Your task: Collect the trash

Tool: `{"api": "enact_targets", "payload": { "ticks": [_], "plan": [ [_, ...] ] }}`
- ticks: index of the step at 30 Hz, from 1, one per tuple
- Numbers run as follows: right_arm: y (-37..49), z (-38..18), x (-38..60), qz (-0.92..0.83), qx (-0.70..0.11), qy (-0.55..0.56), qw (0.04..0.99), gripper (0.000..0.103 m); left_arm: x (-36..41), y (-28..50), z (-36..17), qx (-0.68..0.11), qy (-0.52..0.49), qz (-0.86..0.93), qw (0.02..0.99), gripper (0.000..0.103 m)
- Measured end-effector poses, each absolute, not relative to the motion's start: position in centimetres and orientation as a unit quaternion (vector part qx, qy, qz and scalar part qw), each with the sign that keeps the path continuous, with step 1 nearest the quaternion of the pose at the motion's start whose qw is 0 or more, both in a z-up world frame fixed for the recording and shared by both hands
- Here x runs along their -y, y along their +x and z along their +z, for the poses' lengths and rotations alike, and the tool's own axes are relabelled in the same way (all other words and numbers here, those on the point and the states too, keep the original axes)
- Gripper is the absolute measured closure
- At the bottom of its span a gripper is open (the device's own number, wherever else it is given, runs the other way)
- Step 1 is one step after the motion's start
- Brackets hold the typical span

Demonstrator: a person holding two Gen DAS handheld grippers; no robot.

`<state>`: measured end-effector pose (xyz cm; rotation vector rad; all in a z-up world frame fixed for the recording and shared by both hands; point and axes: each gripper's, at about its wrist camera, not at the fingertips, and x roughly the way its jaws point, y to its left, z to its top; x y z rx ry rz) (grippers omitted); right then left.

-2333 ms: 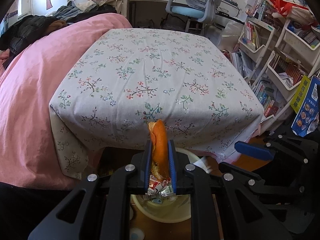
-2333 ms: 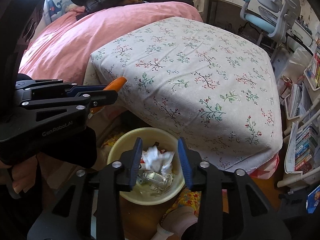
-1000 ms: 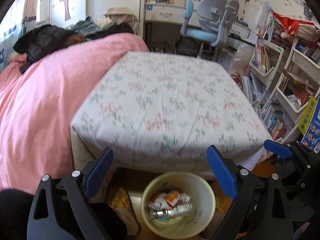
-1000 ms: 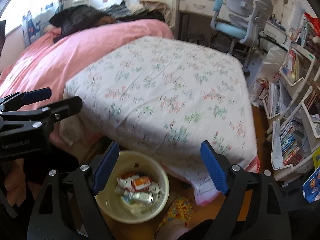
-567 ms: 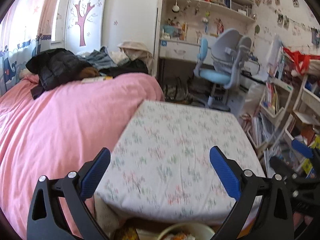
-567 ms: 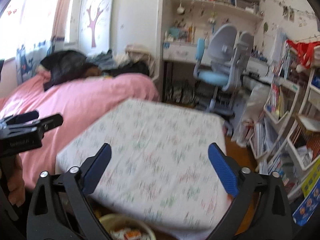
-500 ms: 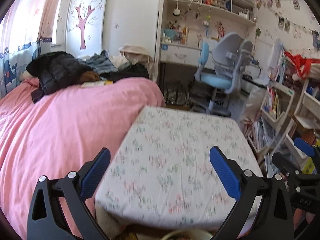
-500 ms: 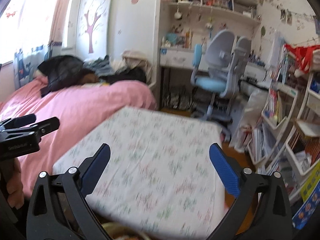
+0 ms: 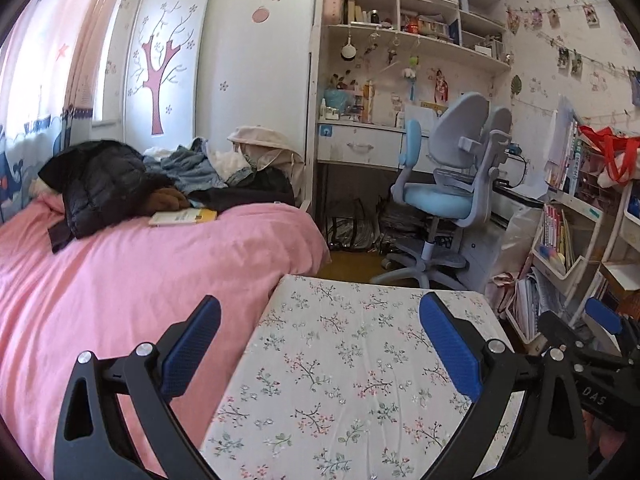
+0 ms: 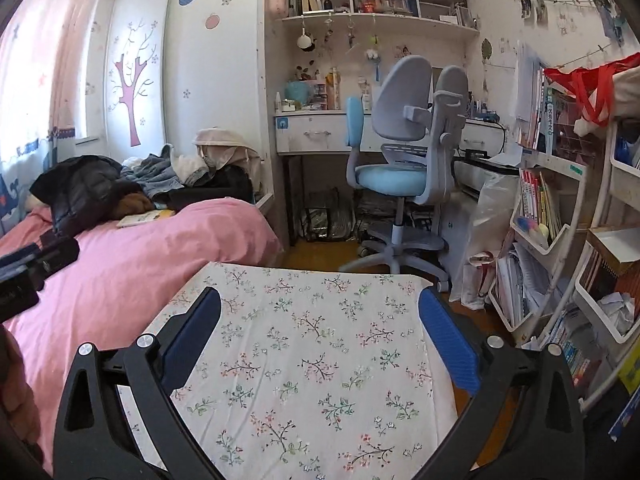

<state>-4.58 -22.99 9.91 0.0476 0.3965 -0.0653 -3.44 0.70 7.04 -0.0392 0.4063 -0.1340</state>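
No trash shows in either view, so its place, look and long axis cannot be told. The left gripper [image 9: 320,352] and the right gripper [image 10: 320,350] are both spread wide with nothing between the pads, over the bare floral table [image 9: 352,380]. The bed [image 9: 120,280] touches the table's 9 o'clock edge; open floor and a chair [image 10: 404,168] lie at 12; shelves [image 10: 560,248] crowd 3 o'clock.

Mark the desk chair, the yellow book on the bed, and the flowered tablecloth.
desk chair [image 10: 390,179], right wrist view, on the blue seat cushion.
yellow book [image 9: 184,216], left wrist view, on its cover.
flowered tablecloth [image 10: 316,344], right wrist view, on the flat top.
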Motion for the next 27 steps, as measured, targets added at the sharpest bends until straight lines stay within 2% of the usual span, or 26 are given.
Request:
{"api": "enact_targets", "payload": {
  "ticks": [4,27],
  "plan": [
    [-5.0,9.6,22.7,-0.036,-0.197,0.015,0.980,0.007,-0.7,-2.2,5.6,-0.235,-0.029,-0.076,0.969,0.008],
    [-4.0,8.1,20.4,-0.033,-0.208,-0.032,0.977,0.007,-0.9,-1.5,5.8,-0.240,-0.020,-0.100,0.965,0.008]
  ]
}}
